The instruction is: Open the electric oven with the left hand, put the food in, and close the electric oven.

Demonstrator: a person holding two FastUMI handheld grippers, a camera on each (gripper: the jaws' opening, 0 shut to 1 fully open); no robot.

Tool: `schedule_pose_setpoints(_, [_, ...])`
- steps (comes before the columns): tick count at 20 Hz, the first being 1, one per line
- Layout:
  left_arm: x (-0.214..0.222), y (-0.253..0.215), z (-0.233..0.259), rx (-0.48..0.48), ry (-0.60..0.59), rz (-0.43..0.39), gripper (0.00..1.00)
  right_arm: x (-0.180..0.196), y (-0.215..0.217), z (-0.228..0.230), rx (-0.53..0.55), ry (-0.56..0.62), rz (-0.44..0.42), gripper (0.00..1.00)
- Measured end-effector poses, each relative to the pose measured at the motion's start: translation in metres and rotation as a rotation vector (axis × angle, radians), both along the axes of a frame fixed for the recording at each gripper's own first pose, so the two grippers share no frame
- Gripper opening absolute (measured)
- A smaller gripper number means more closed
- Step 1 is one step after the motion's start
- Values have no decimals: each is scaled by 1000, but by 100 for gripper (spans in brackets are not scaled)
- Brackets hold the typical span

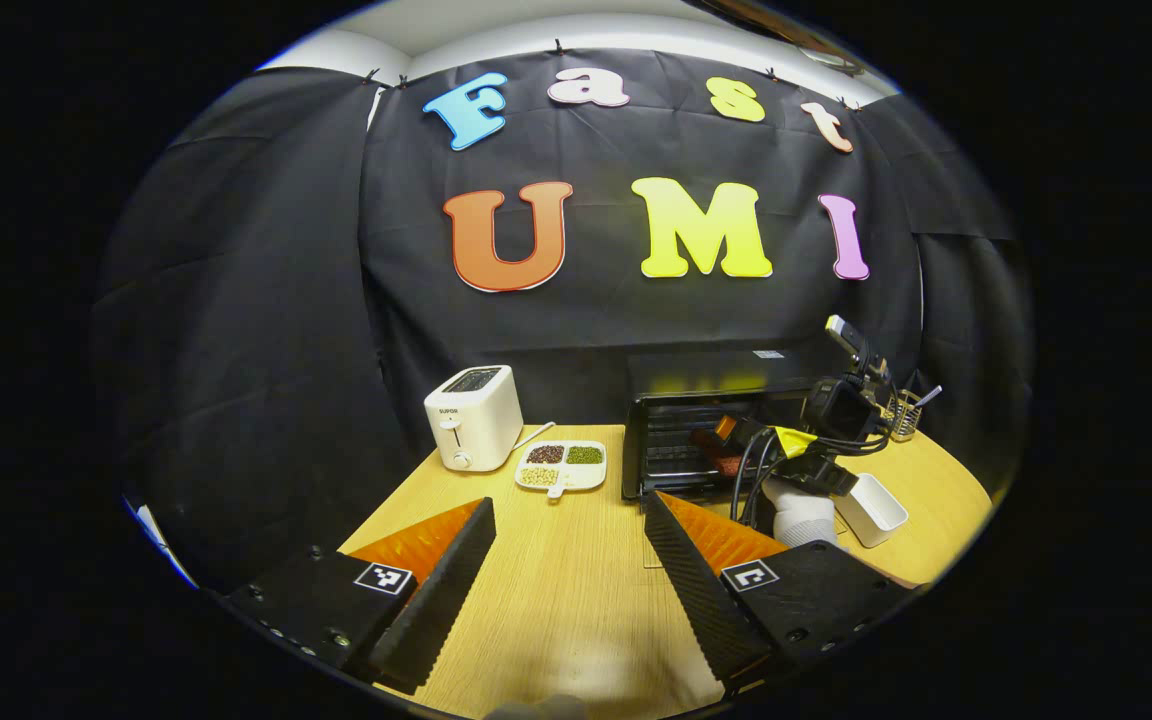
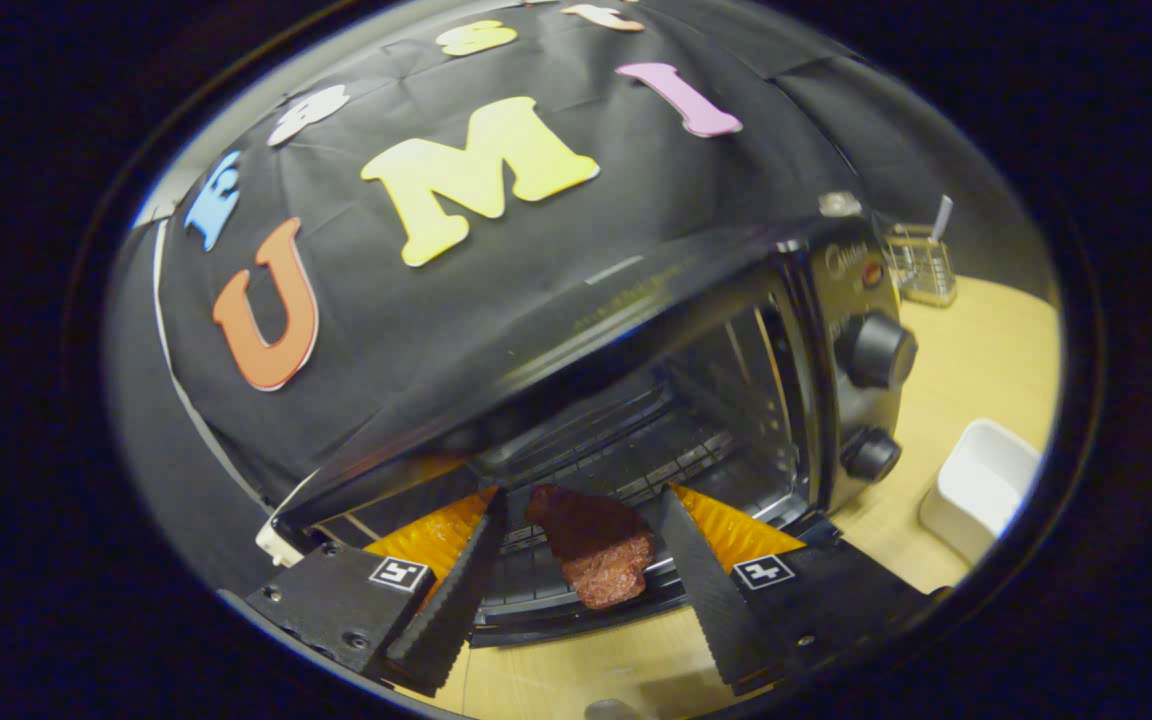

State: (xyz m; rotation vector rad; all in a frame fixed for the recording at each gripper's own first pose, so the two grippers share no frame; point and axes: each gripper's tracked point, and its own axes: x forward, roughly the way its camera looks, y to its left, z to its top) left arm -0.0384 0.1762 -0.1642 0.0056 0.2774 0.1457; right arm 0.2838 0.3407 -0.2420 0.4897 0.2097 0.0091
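Here the right gripper (image 2: 576, 560) sits at the mouth of the oven (image 2: 736, 400), its fingers spread wide with the piece of meat (image 2: 591, 545) lying between them, touching neither as far as I can tell. The meat rests on the wire rack (image 2: 636, 460) near the front of the oven's chamber, part of it reaching out over the front lip. The oven door is down and open. To the oven's side are its two knobs (image 2: 876, 350), and past them a small white tub (image 2: 981, 485) on the worktop (image 2: 976, 340), with a wire basket (image 2: 921, 265) towards the far edge.

The left gripper (image 1: 571, 560) hangs back over the near part of the worktop, also spread wide and holding nothing. Beyond it stand a white toaster (image 1: 473, 417) and a divided dish of beans (image 1: 562, 465) towards the far edge, with the open oven to their side and the other gripper and its gloved hand (image 1: 801, 510) in front of it.

So the opening looks done and the food appears to be in, or nearly so. What is left, I judge, is to draw the right gripper clear and close the door.
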Motion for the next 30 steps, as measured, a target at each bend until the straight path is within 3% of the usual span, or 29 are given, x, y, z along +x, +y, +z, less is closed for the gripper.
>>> schedule_pose_setpoints(5, [-7,-2,10,-4,-11,7,96,-52,-4,38,-189,-13,135,96])
schedule_pose_setpoints(12, [-16,-11,34,4,-57,-3,96,-146,-78,123,-407,-56,211,97])
schedule_pose_setpoints(20, [-12,-81,35,15,-66,-26,96,-241,-190,192,-448,-132,201,98])
schedule_pose_setpoints(30, [-34,-168,-6,-10,-21,38,96,-316,-317,185,-507,-110,263,98])
